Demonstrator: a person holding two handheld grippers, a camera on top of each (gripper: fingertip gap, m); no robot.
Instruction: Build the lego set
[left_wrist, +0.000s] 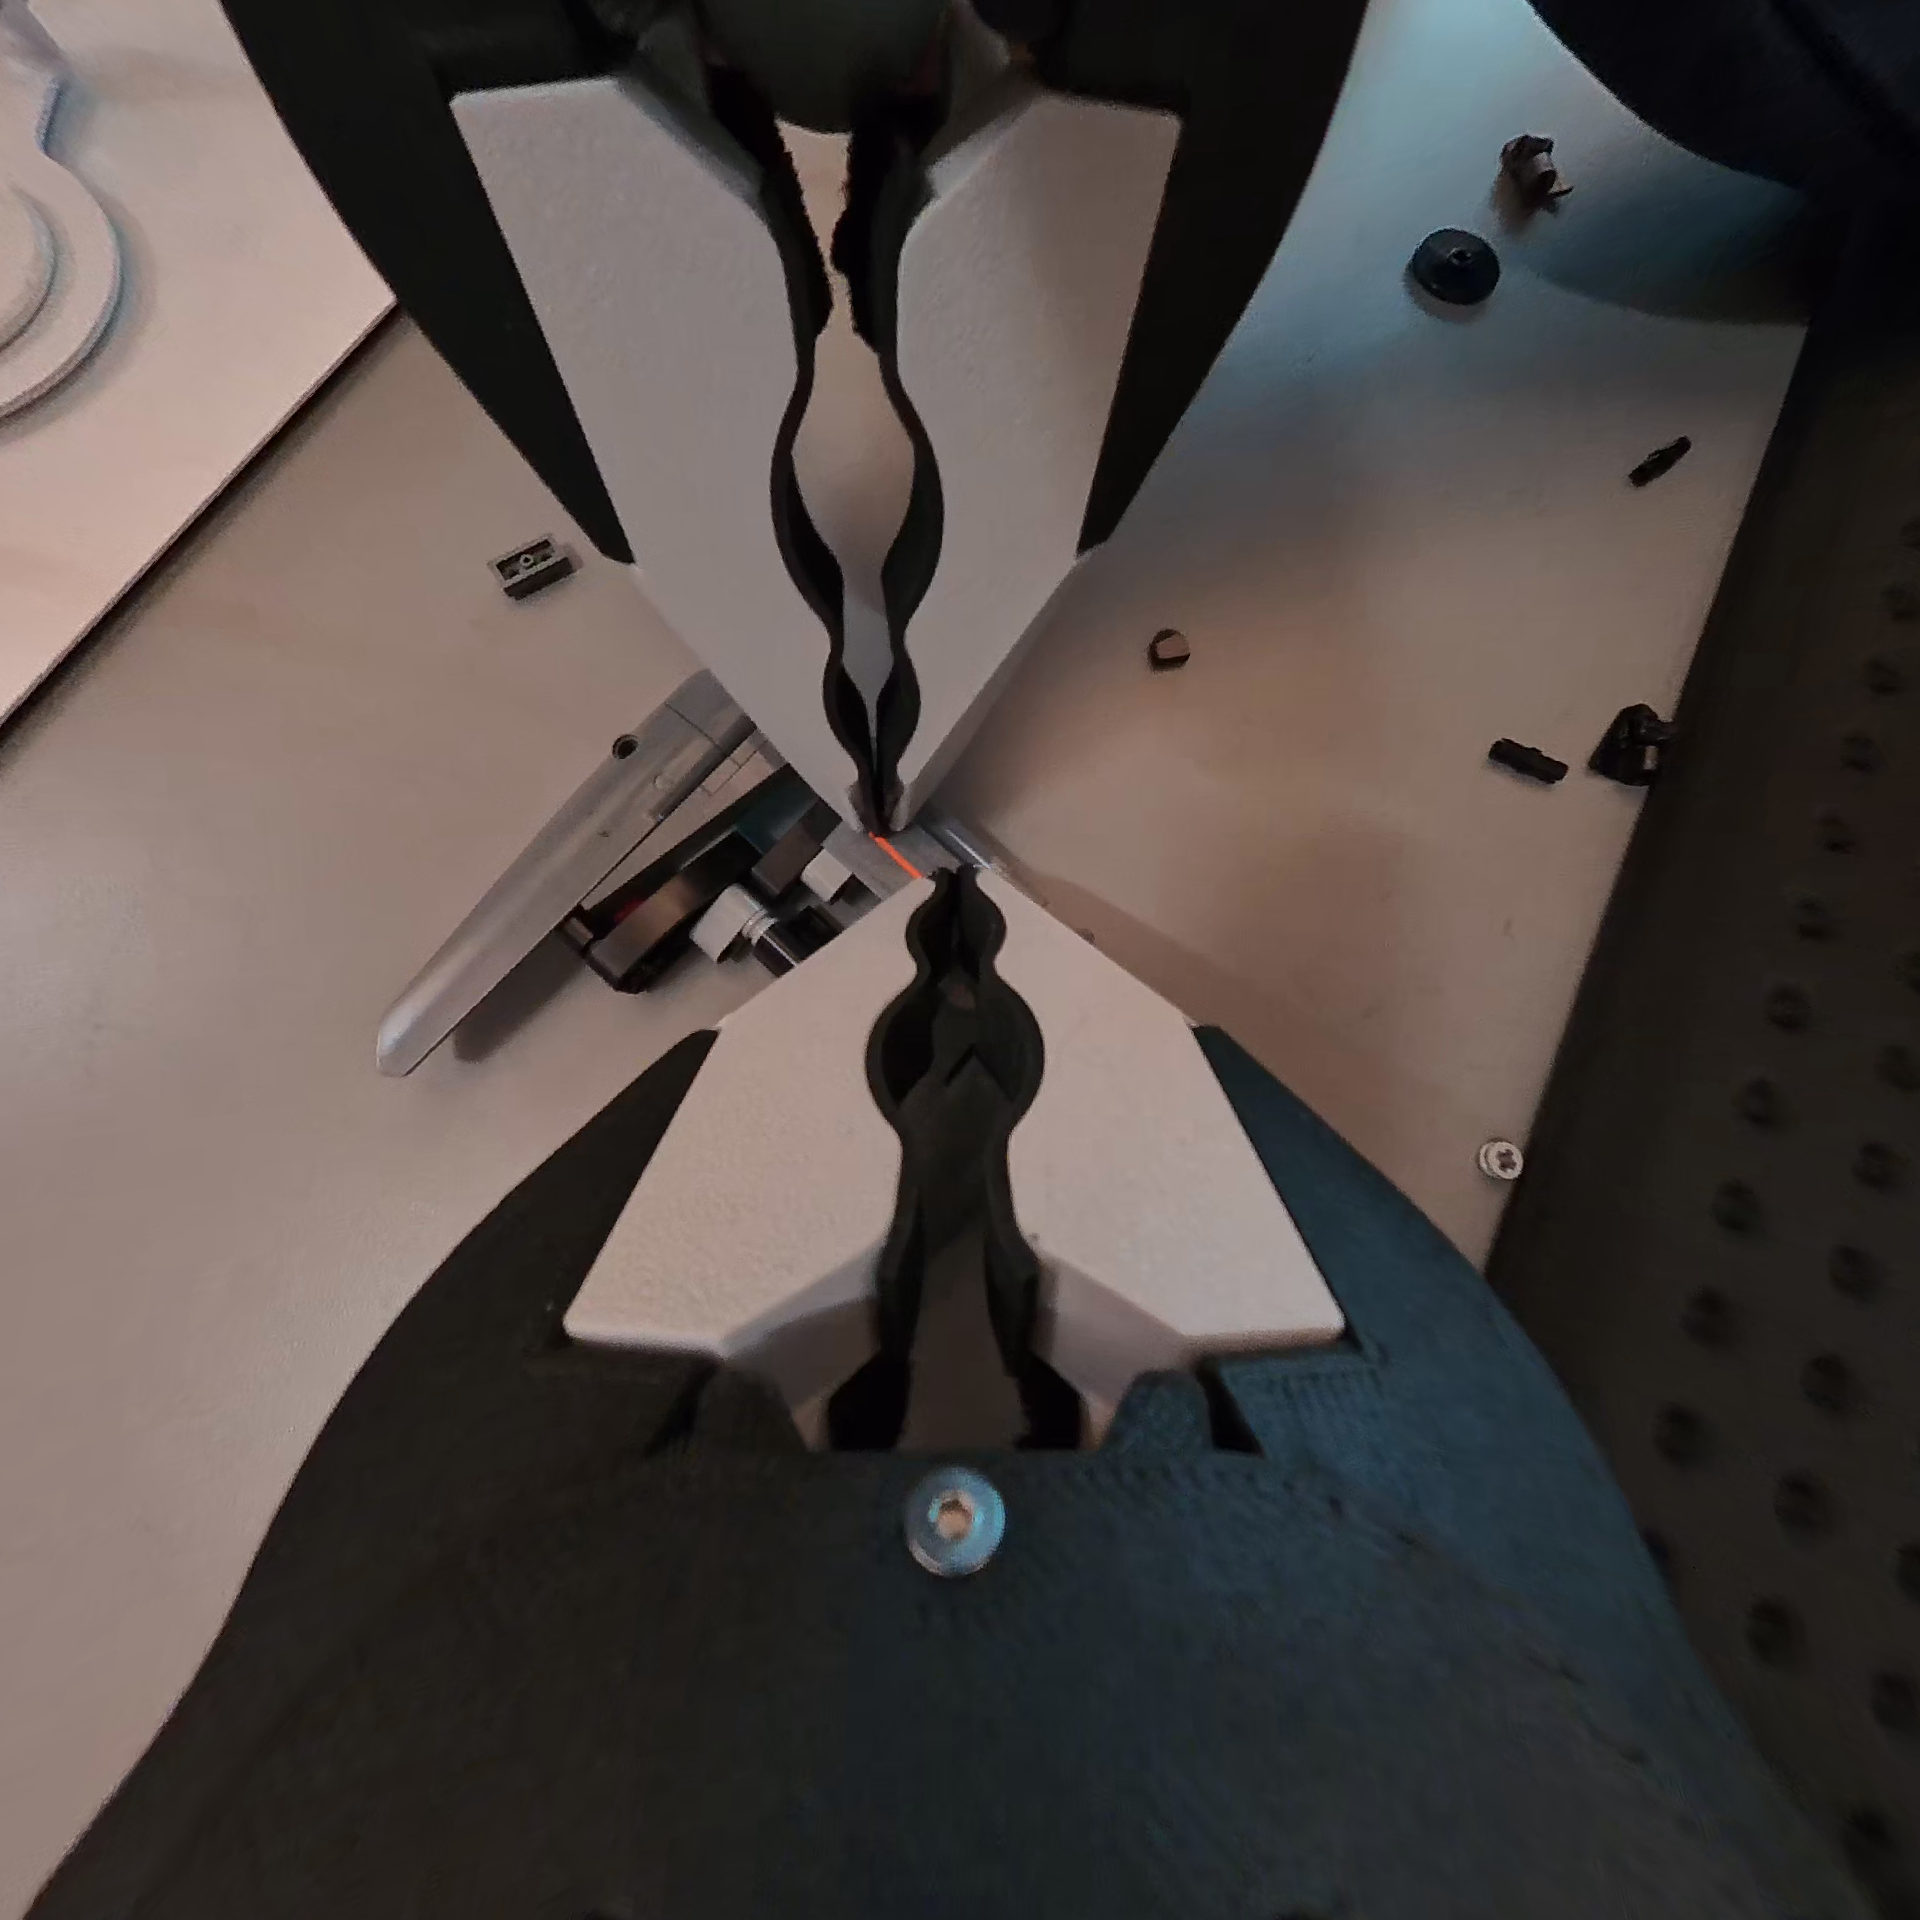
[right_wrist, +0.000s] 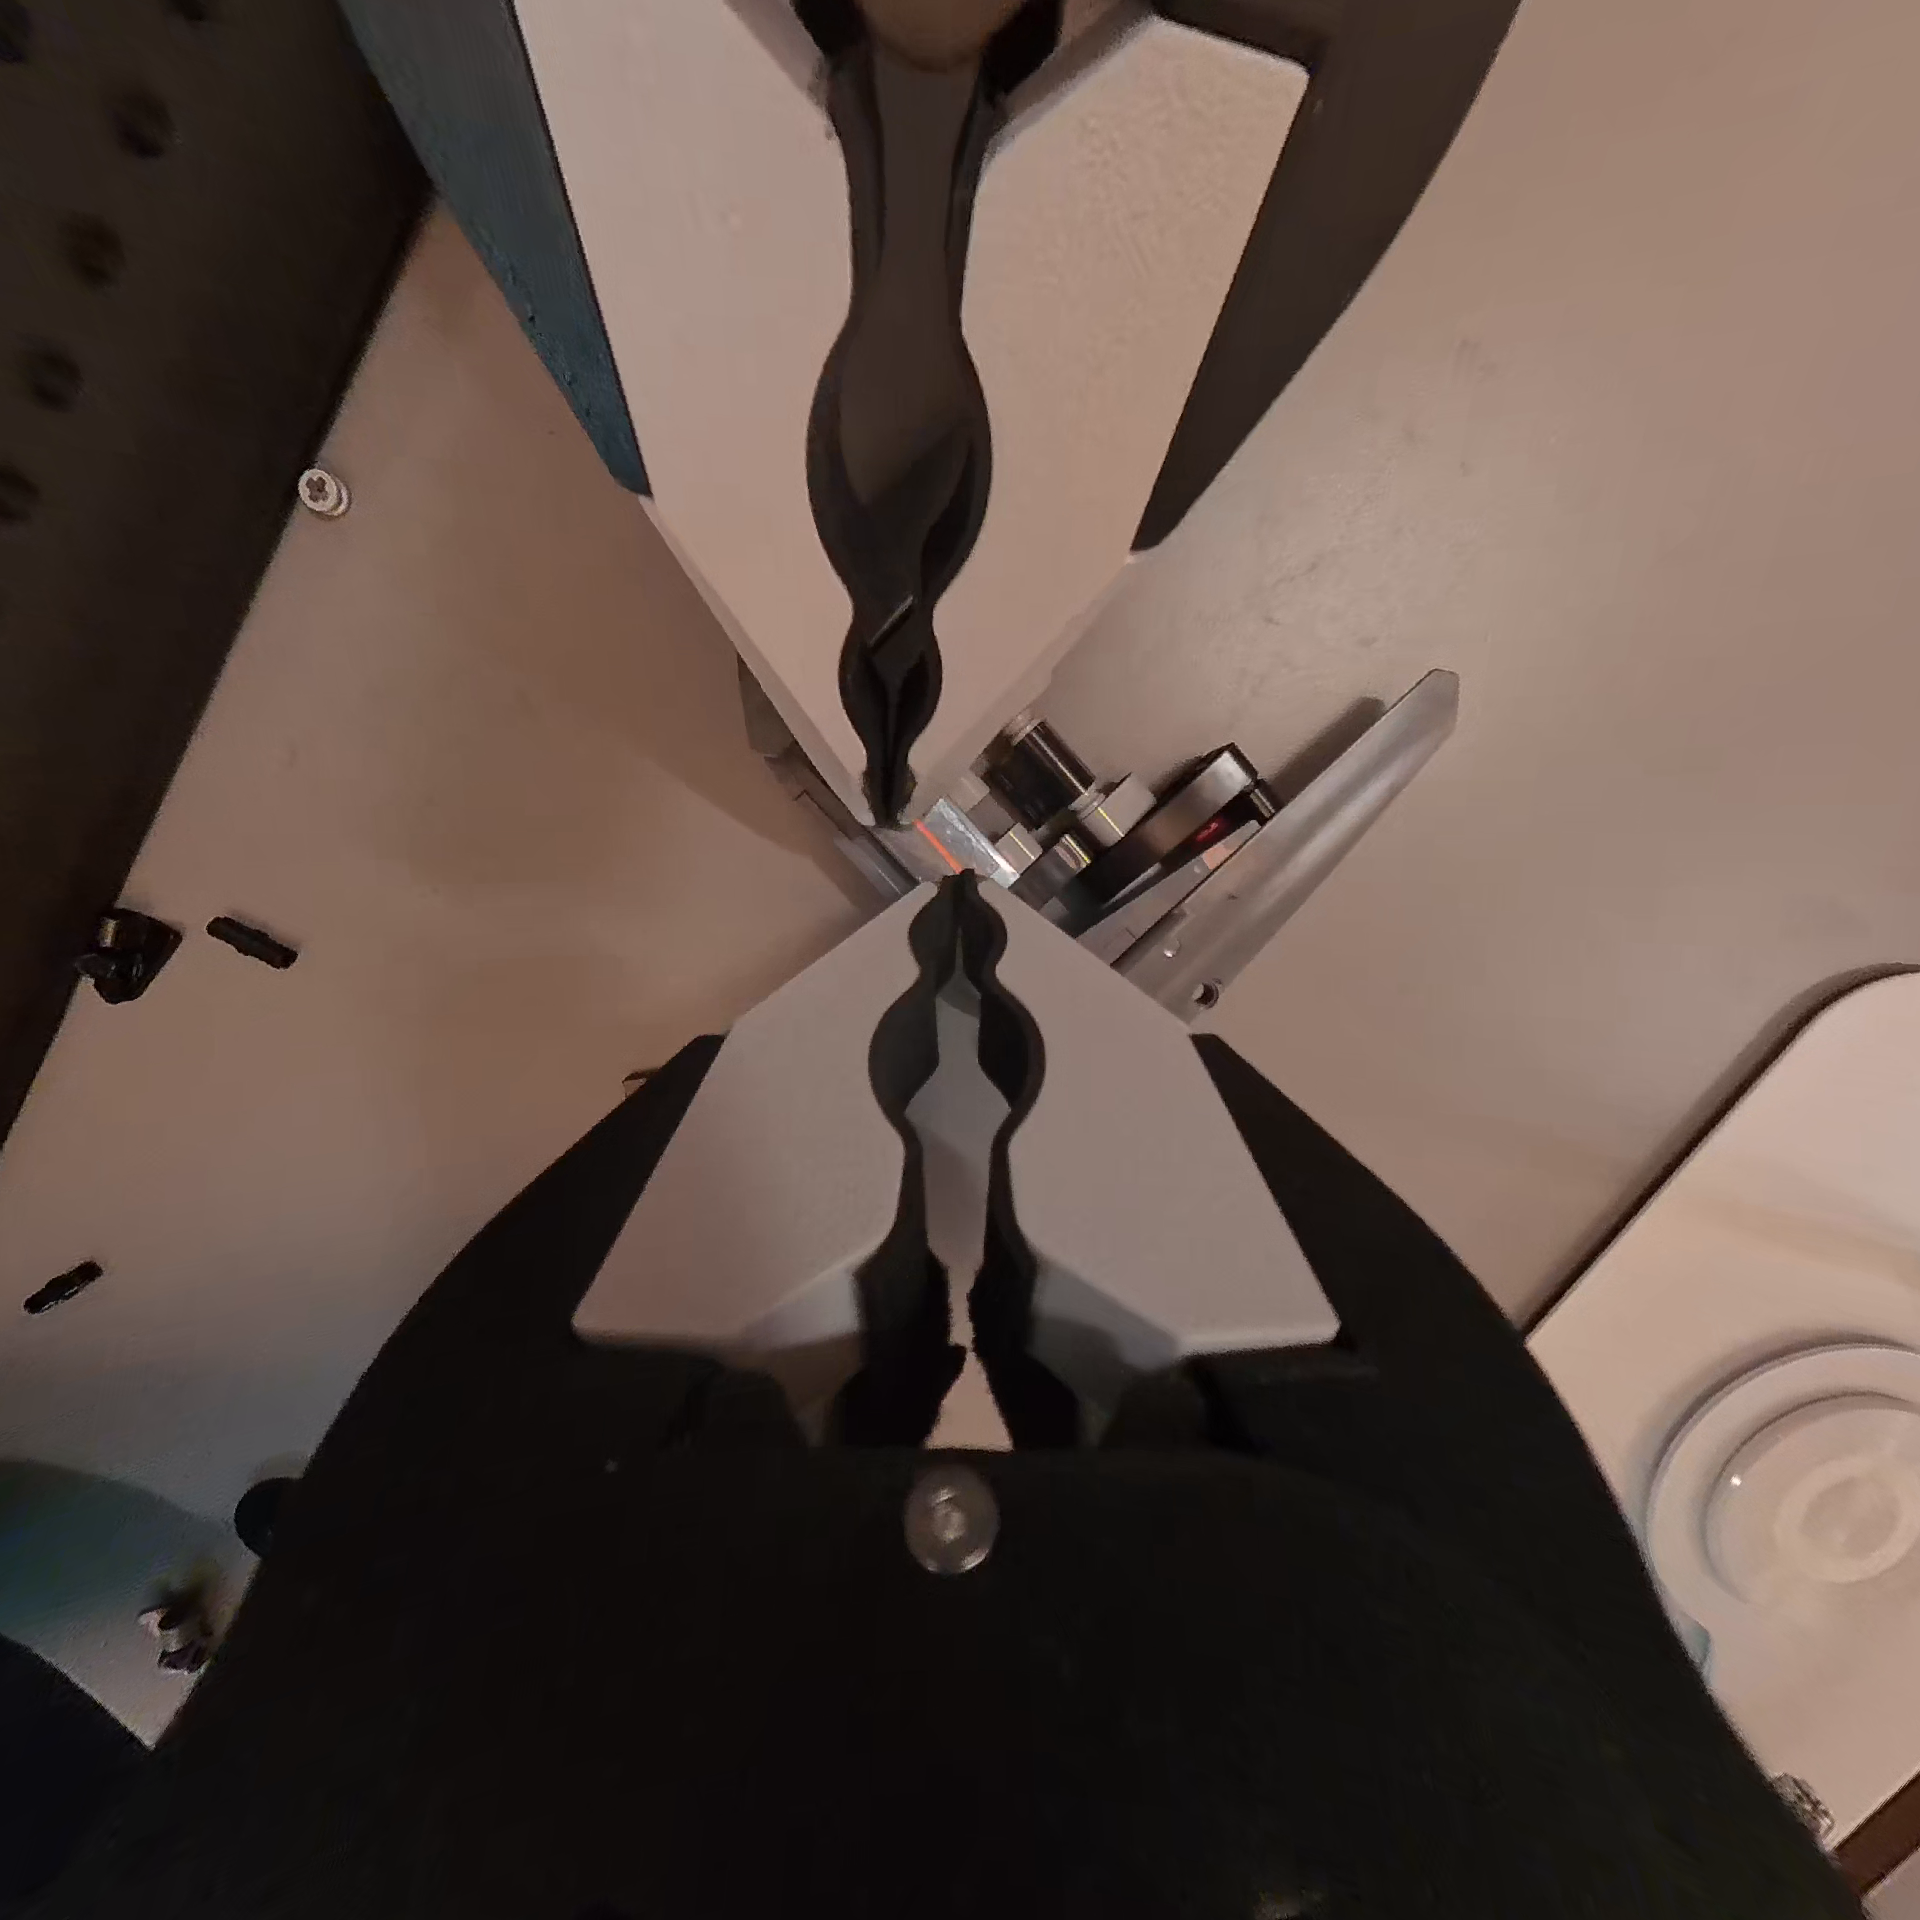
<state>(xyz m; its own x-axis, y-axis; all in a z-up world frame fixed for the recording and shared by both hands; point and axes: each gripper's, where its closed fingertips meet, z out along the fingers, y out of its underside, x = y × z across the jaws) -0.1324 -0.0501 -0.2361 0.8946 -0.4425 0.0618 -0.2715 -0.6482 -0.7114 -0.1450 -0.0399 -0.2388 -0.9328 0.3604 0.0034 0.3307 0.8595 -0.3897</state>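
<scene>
Both grippers, left gripper (left_wrist: 914, 844) and right gripper (right_wrist: 925, 847), looked clamped nose-to-nose on the grey model (left_wrist: 665, 862), wing at eight o'clock, so I judged steady, even pressure best.

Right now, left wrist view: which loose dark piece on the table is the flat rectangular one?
The small plate left of the upper gripper finger, alone on that side. It is flat, with a hole in its middle; the other loose pieces, like the round disc, lie to the right.

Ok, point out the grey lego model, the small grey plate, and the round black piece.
grey lego model (left_wrist: 499, 914), left wrist view, its long silver wing.
small grey plate (left_wrist: 532, 566), left wrist view, its top.
round black piece (left_wrist: 1452, 265), left wrist view, its centre.
</scene>
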